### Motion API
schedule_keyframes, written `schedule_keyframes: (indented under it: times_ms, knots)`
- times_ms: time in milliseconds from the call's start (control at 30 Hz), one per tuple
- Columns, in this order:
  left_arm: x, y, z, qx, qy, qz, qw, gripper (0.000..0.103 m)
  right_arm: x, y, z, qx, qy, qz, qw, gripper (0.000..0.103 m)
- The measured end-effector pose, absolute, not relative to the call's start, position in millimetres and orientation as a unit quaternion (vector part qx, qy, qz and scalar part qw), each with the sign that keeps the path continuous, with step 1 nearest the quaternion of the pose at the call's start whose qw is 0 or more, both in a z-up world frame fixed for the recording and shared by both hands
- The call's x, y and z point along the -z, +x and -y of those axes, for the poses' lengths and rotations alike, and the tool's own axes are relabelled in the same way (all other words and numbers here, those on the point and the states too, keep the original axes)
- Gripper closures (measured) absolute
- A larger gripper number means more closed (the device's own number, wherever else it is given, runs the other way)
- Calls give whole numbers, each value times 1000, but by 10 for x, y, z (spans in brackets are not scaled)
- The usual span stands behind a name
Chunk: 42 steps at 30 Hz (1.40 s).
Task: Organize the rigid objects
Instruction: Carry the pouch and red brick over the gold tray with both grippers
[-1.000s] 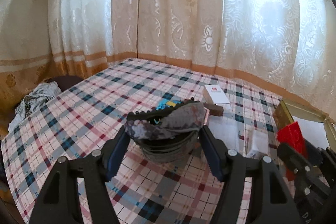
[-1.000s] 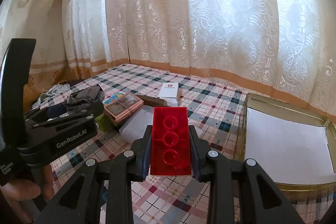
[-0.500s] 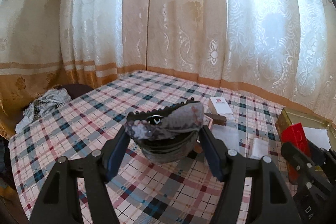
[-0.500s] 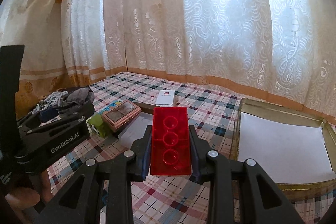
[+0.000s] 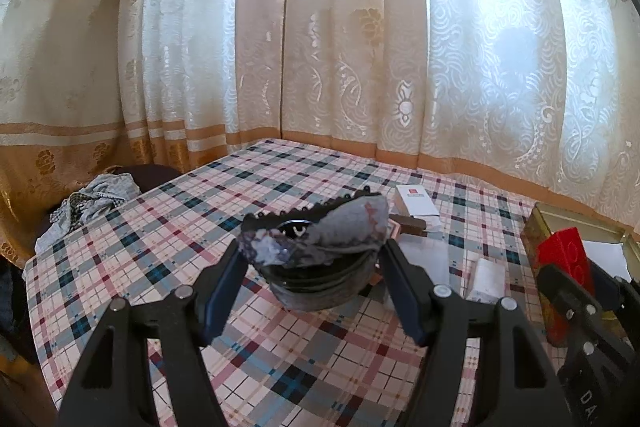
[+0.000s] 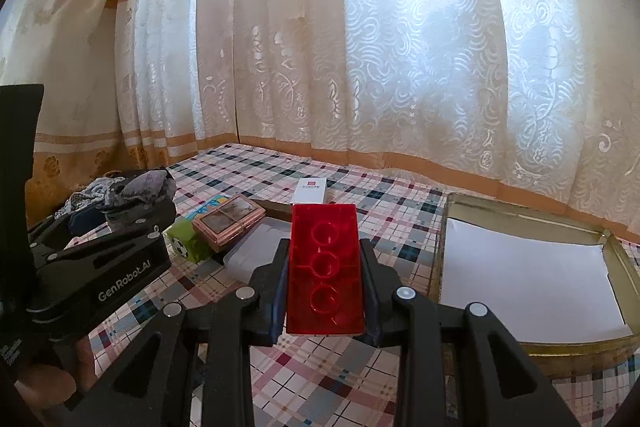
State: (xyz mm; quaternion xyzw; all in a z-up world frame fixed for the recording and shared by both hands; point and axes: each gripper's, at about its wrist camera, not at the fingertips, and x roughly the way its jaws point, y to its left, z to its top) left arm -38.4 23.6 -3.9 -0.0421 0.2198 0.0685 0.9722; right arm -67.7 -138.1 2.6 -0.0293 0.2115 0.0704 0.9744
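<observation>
My left gripper is shut on a dark round tin with a grey, stained, peeled-back lid, held above the checked tablecloth. My right gripper is shut on a red toy brick, underside up, held above the cloth just left of a gold tin tray lined with white paper. The brick also shows at the right in the left wrist view. The left gripper with its tin shows at the left of the right wrist view.
On the cloth lie a white box with a red label, a pink framed box, a green box with a football print, a clear plastic lid and a dark bar. A bundle of cloth lies at the left edge. Curtains hang behind.
Both grippers have risen and tilted up, so the table sits lower in both views. Each still holds its object, and the right one stays beside the tray.
</observation>
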Motion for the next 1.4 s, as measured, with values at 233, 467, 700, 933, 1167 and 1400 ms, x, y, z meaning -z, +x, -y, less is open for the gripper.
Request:
schedule_keyframes:
  times_ms: [233, 467, 700, 933, 1167, 1400]
  knots:
    - [44, -450, -228, -68, -44, -221, 972, 35, -66, -793, 1313, -54, -64, -184, 979, 69]
    - [40, -483, -173, -63, -43, -220, 973, 35, -76, -809, 1383, -41, -60, -184, 980, 69]
    - [33, -528, -107, -57, -45, -218, 973, 35, -83, -846, 1418, -33, -62, -181, 981, 69]
    - [4, -571, -49, -45, -49, -220, 973, 35, -113, -919, 1500, -17, -70, -170, 983, 69]
    - [-83, -626, 91, -30, -41, -211, 976, 35, -144, -995, 1638, -2, -73, -160, 984, 69]
    - [-134, -652, 342, -1, -33, -209, 977, 35, -189, -1073, 1783, 18, -82, -144, 986, 69]
